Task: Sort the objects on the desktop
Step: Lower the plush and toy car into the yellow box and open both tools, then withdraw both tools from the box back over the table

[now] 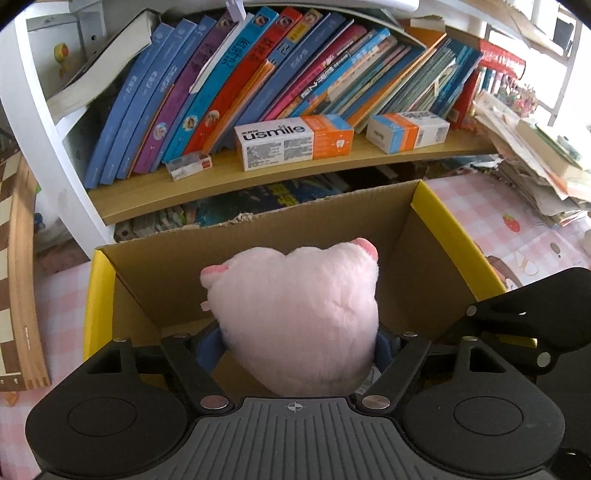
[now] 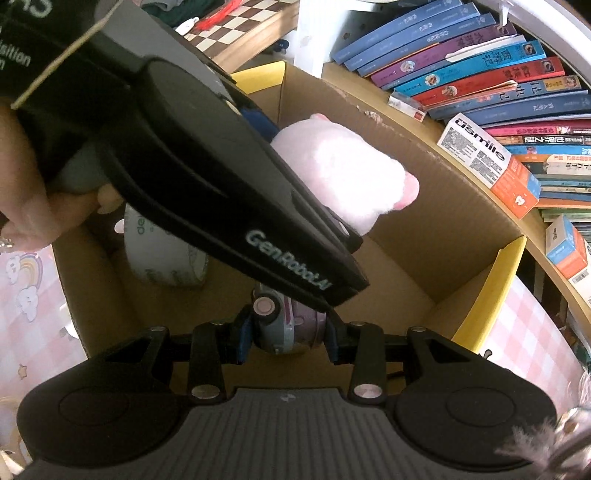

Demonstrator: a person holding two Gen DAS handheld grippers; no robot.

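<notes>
A wooden shelf board (image 1: 258, 173) carries leaning paperback books (image 1: 229, 85); in front of them lie 2 white-and-orange toothpaste cartons (image 1: 293, 142), left of them a chessboard (image 1: 11, 258).

Setting: a home study corner, likely a child's. Wooden shelf (image 1: 288, 173) packed with colourful books (image 1: 229, 85); pink checked tablecloth (image 1: 472, 206); chessboard (image 2: 240, 22) alongside.

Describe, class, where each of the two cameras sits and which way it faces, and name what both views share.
Left wrist: rides the left gripper, looking forward and down into the cardboard box, bookshelf beyond; pink plush toy between its fingers.
Right wrist: rides the right gripper, looking down into the box; toy car in its fingers; a hand shows.
Shared: box, plush, usmile carton.
</notes>
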